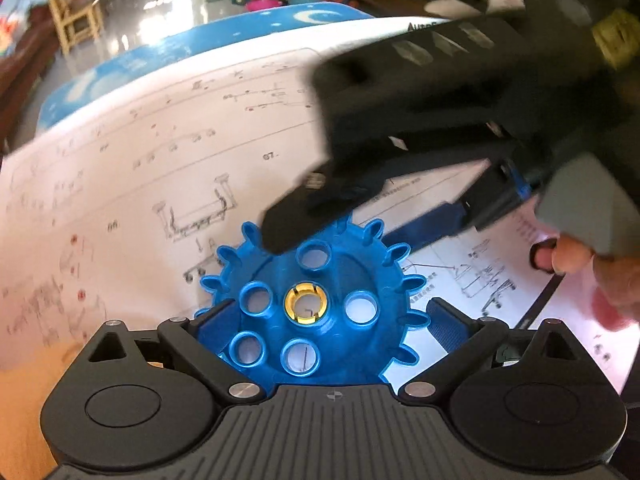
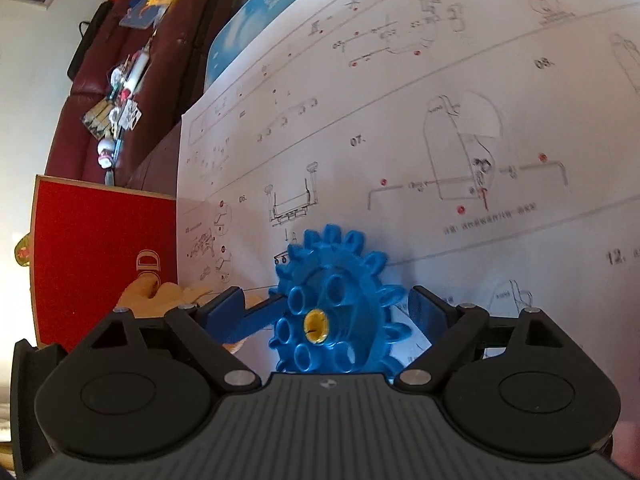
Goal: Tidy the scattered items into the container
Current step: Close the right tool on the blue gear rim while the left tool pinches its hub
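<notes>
A blue toothed gear with a yellow hub is seen in the lower middle of both wrist views, lying over a large printed instruction sheet that covers the desk. In the left wrist view the gear sits between the spread blue pads of the left hand-held gripper, its flat face turned toward the camera; whether the pads touch its rim cannot be told. The right hand-held gripper is seen entering from the upper right of that frame, one finger laid over the gear's upper teeth. In the right wrist view the gear appears between the open fingers, turned partly edge-on, with another blue finger reaching it from the left. A red box, possibly the container, stands at the left of that frame. Both hand-held grippers are judged about equally near the gear, so a handover or shared grasp seems likely.
</notes>
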{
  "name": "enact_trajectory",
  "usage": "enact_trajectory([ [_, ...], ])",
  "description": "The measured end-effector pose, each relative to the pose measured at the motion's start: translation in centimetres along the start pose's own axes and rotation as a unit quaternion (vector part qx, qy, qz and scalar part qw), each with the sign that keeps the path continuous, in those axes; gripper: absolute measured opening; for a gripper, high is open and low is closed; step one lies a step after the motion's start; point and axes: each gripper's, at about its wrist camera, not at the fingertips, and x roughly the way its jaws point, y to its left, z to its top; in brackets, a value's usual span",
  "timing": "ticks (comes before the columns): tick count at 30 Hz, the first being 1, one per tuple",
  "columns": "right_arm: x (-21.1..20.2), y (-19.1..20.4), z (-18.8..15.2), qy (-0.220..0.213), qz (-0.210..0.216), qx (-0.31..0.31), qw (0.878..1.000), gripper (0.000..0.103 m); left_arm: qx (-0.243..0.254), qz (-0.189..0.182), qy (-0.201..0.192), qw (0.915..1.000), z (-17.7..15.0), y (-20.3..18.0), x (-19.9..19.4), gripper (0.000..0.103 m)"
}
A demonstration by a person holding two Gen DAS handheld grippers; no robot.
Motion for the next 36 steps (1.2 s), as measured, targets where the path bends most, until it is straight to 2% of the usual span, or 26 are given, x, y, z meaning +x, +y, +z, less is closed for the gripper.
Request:
enact_trajectory([
  [3,-0.4,-0.4,-0.9,-0.005,0.000,0.005,1.000,0.091,-0.025,-0.019,-0.002,0.9995,0.0,0.7,-0.5,0.097],
  [5,-0.5,-0.4,-1.5,-0.005,0.001,0.010,1.000,0.088,-0.019,-0.027,0.002,0.9994,-0.5,0.0,-0.9,0.098],
  [6,-0.4,-0.2,-1.8,0.000,-0.001,0.009,1.000,0.077,-0.014,-0.025,0.005,0.9996,-0.6,-0.3,-0.9,0.098],
  [8,-0.2,0.5,-2.6,0.008,-0.009,0.002,1.000,0.064,-0.001,-0.008,0.003,1.0000,-0.9,-1.0,-1.0,0.098],
  [9,-0.3,0.8,-2.8,0.005,-0.023,-0.002,1.000,0.055,0.002,0.001,0.002,1.0000,-1.0,-1.2,-1.1,0.098],
  [11,-0.5,1.4,-3.3,-0.001,-0.056,-0.010,0.998,0.041,0.006,0.008,-0.001,1.0000,-1.3,-1.5,-1.4,0.102],
  [15,-1.4,1.5,-3.8,0.004,-0.049,0.007,0.999,0.023,0.027,0.022,-0.006,0.9994,-1.9,-2.2,-2.3,0.103],
  [17,-1.8,1.8,-4.2,0.006,-0.045,0.005,0.999,0.023,0.048,0.028,-0.007,0.9984,-2.3,-2.9,-2.5,0.102],
  [19,-1.9,2.3,-4.6,0.013,-0.032,0.002,0.999,0.024,0.064,0.040,-0.010,0.9971,-2.7,-3.8,-2.5,0.098],
  [20,-1.9,2.8,-5.0,0.020,-0.023,-0.003,1.000,0.025,0.068,0.041,-0.011,0.9968,-2.8,-3.9,-2.6,0.093],
  [22,-2.1,3.9,-5.6,0.024,-0.020,-0.023,0.999,0.035,0.065,0.042,-0.017,0.9969,-2.9,-3.8,-3.1,0.080],
  [23,-2.1,4.5,-5.9,0.022,-0.028,-0.036,0.999,0.044,0.054,0.037,-0.018,0.9977,-2.8,-3.3,-3.3,0.067],
  [24,-2.2,4.9,-6.1,0.018,-0.038,-0.052,0.998,0.048,0.042,0.018,-0.019,0.9988,-2.5,-2.7,-3.3,0.066],
  [26,-2.4,5.1,-6.5,0.014,-0.040,-0.063,0.997,0.048,0.028,-0.003,-0.022,0.9994,-2.7,-2.1,-3.9,0.065],
  [29,-2.4,5.1,-6.6,0.013,-0.030,-0.055,0.998,0.047,0.029,-0.006,-0.025,0.9992,-3.2,-2.2,-4.3,0.064],
  [31,-2.4,5.5,-6.9,0.014,-0.031,-0.054,0.998,0.048,0.020,-0.025,-0.028,0.9991,-3.0,-1.6,-4.2,0.063],
  [34,-2.8,6.0,-7.4,0.011,-0.028,-0.063,0.998,0.054,0.016,-0.064,-0.034,0.9972,-3.5,-2.3,-5.5,0.050],
  [36,-2.9,6.2,-7.6,0.010,-0.035,-0.067,0.997,0.060,0.021,-0.072,-0.034,0.9966,-3.5,-2.9,-5.8,0.047],
])
